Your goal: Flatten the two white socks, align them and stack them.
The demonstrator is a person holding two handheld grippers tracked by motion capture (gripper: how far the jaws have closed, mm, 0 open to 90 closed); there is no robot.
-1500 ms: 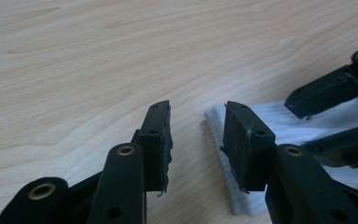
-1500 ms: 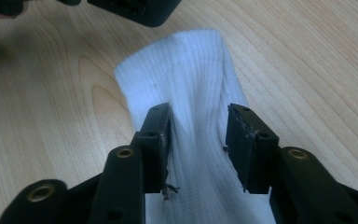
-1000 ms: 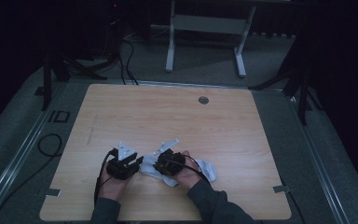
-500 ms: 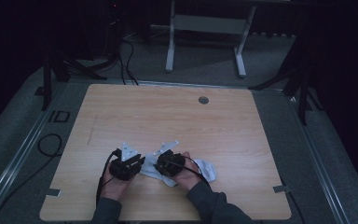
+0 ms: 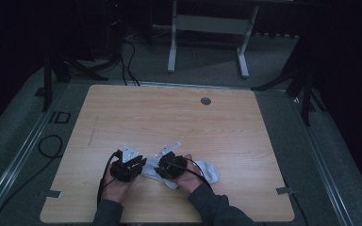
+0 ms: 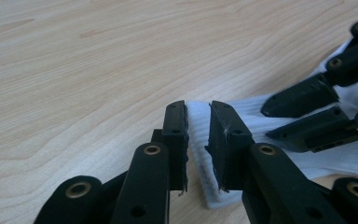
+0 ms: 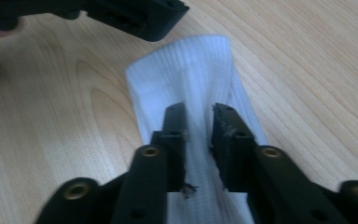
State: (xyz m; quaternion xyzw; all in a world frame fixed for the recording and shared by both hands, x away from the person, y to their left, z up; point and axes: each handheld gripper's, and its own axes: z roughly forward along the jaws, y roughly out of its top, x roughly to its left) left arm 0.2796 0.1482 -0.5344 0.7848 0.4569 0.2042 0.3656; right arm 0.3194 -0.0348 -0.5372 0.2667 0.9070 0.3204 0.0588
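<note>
A white ribbed sock [image 5: 208,172] lies flat near the front edge of the wooden table [image 5: 169,117]. Both hands rest at its left end. My left gripper [image 5: 143,169] points right at the cuff. In the left gripper view the cuff [image 6: 196,154] fills the narrow gap of my left gripper [image 6: 198,116], whose jaws have just been closing and now pinch it. My right gripper [image 5: 158,172] faces left along the sock. In the right gripper view its jaws have just been opening, and my right gripper [image 7: 198,112] straddles the sock [image 7: 191,60] without pressing it.
A round cable hole [image 5: 206,100] sits near the table's far edge. Behind the table stands a metal frame [image 5: 172,42] on a grey floor, with cables [image 5: 47,146] at the left. Bare wood stretches ahead of and to the right of the hands.
</note>
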